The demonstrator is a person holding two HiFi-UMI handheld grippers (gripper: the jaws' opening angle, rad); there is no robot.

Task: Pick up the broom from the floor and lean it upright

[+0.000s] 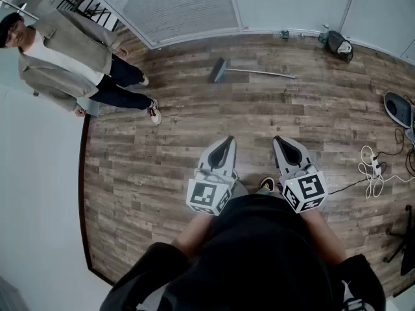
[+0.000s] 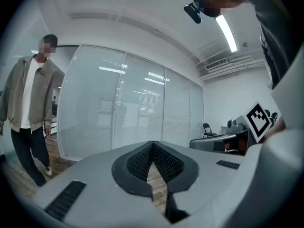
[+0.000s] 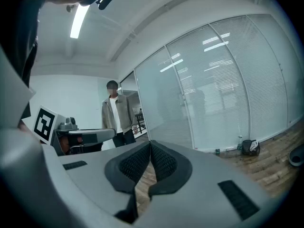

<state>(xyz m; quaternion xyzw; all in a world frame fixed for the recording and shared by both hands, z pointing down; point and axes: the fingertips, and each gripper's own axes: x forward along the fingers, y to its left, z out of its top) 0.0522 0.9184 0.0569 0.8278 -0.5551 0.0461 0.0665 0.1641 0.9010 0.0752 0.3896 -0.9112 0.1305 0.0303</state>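
Left claw (image 1: pixel 225 144) and right claw (image 1: pixel 281 144) both closed tight, empty; broom (image 1: pixel 218 71) lies flat, well away at 12 o'clock; its thin handle (image 1: pixel 269 74) may roll out of an off-centre pinch

The head view looks steeply down on the wooden floor (image 1: pixel 194 193), with the left gripper (image 1: pixel 225 146) and right gripper (image 1: pixel 283 145) close below it. Each gripper view sits right behind its own jaws, facing almost level. All share the glass wall (image 1: pixel 188 5) and the standing person (image 1: pixel 61 57) beyond the jaws.
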